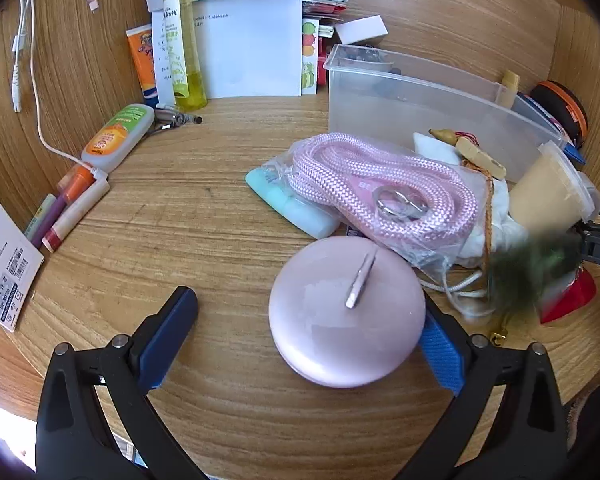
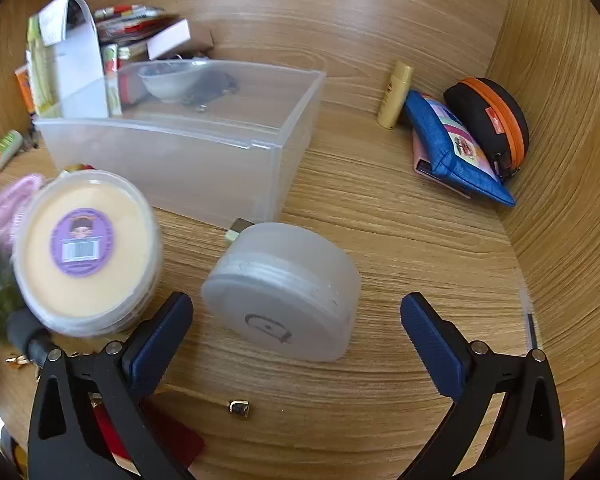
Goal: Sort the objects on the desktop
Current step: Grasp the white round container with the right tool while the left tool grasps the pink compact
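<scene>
Here the clear bin (image 2: 172, 148) holds a white bowl (image 2: 168, 80); both grippers' jaws spread wide, pinching nothing.

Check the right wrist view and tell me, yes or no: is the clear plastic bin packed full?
No, the clear plastic bin is mostly bare inside, with only a small bowl and a few small items at its far end.

Pale pink round case (image 1: 346, 312), pink braided rope (image 1: 380, 184), frosted translucent box (image 2: 188, 140), blue pouch (image 2: 452, 148)

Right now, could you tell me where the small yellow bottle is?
In the right wrist view, the small yellow bottle stands near the desk's back wall, between the clear plastic bin and the blue pouch.
</scene>
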The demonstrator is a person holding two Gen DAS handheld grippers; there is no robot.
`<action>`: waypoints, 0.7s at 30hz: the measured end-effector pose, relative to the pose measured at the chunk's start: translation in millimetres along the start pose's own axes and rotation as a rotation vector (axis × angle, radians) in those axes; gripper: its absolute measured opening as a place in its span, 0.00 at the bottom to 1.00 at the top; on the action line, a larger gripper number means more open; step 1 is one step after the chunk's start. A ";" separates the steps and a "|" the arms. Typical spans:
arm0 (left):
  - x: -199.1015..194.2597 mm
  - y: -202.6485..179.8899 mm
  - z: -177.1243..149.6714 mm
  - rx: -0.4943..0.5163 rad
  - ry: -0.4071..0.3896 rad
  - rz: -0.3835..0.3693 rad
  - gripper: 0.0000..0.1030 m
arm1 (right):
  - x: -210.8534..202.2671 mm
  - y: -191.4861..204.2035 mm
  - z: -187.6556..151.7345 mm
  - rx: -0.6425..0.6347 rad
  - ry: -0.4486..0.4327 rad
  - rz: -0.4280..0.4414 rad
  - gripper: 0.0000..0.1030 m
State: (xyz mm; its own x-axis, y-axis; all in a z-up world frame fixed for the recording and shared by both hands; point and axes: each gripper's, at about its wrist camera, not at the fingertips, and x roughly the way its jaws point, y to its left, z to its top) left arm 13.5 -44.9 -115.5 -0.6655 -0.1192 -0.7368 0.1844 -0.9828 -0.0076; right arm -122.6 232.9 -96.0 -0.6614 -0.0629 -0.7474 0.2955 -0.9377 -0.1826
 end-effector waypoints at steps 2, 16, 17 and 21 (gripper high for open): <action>0.6 0.5 0.5 0.001 -0.012 0.004 1.00 | 0.4 1.8 1.4 -0.005 -0.009 -0.009 0.99; 0.4 10.6 4.9 -0.014 -0.074 0.028 0.61 | 9.4 -2.7 1.3 0.047 0.025 0.052 0.65; 0.3 11.5 5.1 -0.017 -0.074 0.024 0.61 | 8.6 -3.3 0.7 0.050 0.020 0.058 0.65; -0.8 14.0 3.0 -0.022 -0.074 0.033 0.61 | 5.3 -4.7 0.8 0.060 0.005 0.075 0.65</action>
State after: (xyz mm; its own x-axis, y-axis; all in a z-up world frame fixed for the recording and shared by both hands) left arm 14.5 -58.9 -113.0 -0.7099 -0.1627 -0.6852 0.2226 -0.9749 0.0009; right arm -128.1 236.7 -98.7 -0.6356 -0.1322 -0.7606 0.3022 -0.9492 -0.0875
